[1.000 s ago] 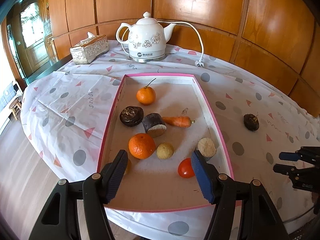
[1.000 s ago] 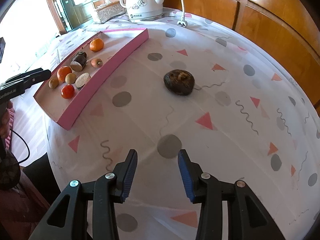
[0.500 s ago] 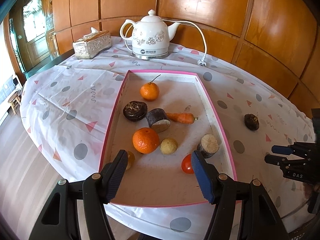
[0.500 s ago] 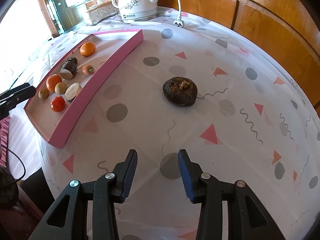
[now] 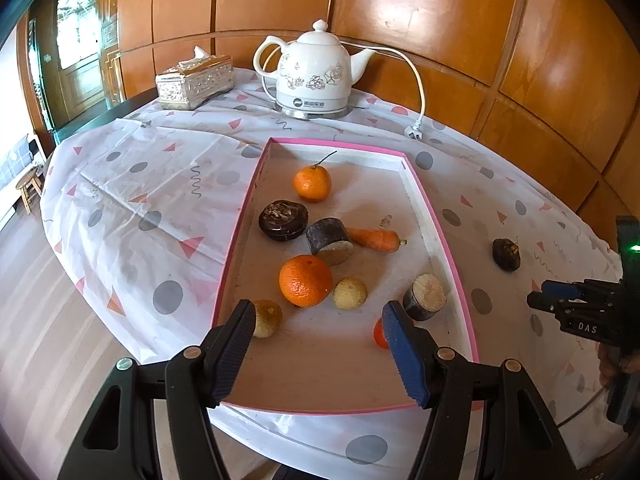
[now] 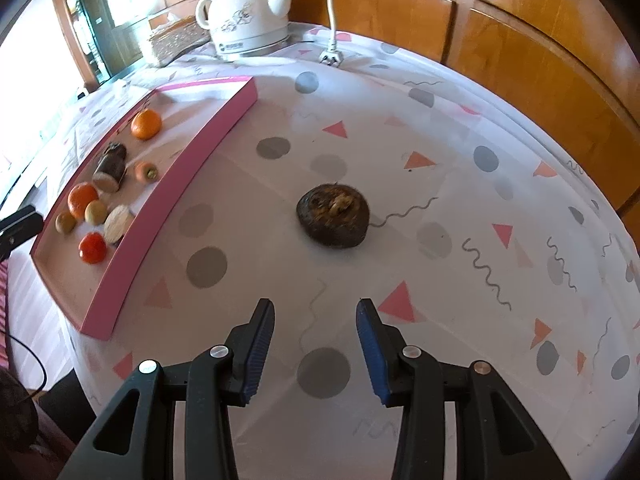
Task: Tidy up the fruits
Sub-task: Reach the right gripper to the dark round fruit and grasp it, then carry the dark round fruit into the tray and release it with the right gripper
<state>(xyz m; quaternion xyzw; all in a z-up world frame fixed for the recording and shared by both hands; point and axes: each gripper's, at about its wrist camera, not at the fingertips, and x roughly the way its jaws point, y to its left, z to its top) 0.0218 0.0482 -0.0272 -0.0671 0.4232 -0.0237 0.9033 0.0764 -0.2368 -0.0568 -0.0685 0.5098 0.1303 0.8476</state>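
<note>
Though tray (image 5: 448,240) hides it, right view shows whole tomato (image 6: 92,247).

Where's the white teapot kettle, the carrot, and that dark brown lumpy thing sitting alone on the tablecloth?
White ceramic teapot kettle (image 5: 312,76), left wrist view, on its flowered belly.
Small orange carrot (image 5: 374,239), left wrist view, middle of its body, inside the pink tray.
Dark brown lumpy round root (image 6: 333,220), right wrist view, on its top.

A home dining room: wood-panelled walls (image 5: 420,12), round clothed table (image 6: 460,208), kettle (image 5: 312,76) at twelve o'clock, tissue box (image 5: 194,82).
</note>
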